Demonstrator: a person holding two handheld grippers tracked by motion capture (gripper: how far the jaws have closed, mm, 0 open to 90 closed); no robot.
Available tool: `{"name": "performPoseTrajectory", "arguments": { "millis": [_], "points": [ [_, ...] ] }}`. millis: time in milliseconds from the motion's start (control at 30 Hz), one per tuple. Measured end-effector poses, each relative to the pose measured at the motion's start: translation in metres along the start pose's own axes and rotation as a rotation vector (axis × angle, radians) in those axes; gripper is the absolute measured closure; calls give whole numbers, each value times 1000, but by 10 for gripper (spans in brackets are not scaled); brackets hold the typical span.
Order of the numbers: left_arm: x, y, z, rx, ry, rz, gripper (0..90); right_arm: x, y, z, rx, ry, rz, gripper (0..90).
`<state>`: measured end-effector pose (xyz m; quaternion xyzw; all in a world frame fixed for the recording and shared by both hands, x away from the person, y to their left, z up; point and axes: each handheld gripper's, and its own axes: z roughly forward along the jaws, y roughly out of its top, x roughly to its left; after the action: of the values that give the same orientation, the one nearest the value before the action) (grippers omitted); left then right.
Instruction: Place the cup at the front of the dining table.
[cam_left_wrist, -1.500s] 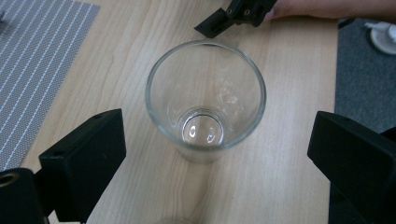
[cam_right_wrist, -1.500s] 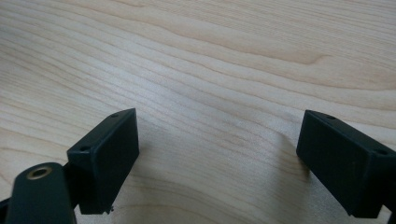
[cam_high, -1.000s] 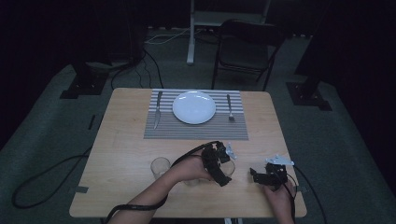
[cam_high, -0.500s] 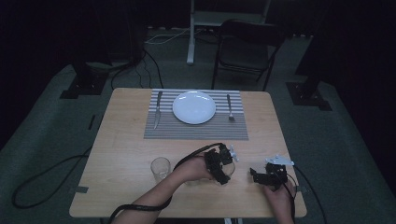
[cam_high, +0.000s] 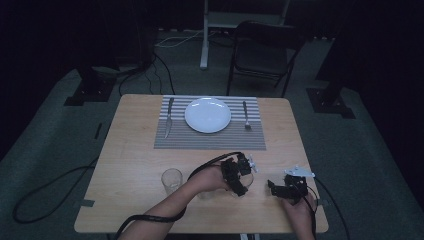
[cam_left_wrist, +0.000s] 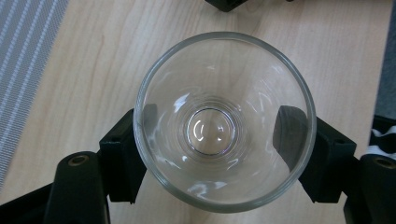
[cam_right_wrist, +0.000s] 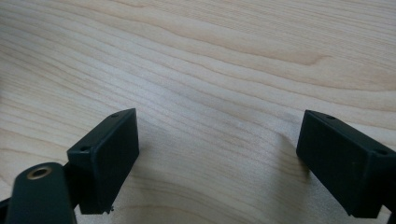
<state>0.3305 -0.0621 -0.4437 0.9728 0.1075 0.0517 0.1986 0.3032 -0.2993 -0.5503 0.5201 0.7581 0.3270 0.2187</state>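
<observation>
Your left gripper (cam_left_wrist: 219, 154) had its two black jaws on opposite sides of a clear glass (cam_left_wrist: 223, 120), pressing its wall from left and right, so it was clamped on that tumbler. Seen from directly above its rim, the glass stood upright over the wooden table (cam_left_wrist: 93, 70), near the front edge and right of centre; whether its base touched the wood, I could not tell. Your right gripper (cam_right_wrist: 219, 154) was spread wide with nothing between its jaws, hovering low over bare wood just beside the left one.

A second glass (cam_high: 171, 181) stood to your left, well apart. Farther back lay the striped placemat (cam_high: 210, 140) with a white plate (cam_high: 208, 114), a knife (cam_high: 168, 117) on its left and a fork (cam_high: 245, 116) on its right.

The risk, as I judged it, was slip: smooth glass held by two small pads could rotate or drop if you tilted or swung quickly. Your right gripper sat close enough to be clipped.
</observation>
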Motion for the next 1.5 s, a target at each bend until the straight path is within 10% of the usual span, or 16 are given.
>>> {"name": "performPoseTrajectory", "arguments": {
  "millis": [533, 1500],
  "points": [
    [24, -5, -8, -49, 28, -62, 291, 0, 0, 0, -1, 0, 0, 128],
    [111, -89, -58, -97, 256, -419, 292, 0, 0, 0, -1, -1, 0, 129]
  ]
}}
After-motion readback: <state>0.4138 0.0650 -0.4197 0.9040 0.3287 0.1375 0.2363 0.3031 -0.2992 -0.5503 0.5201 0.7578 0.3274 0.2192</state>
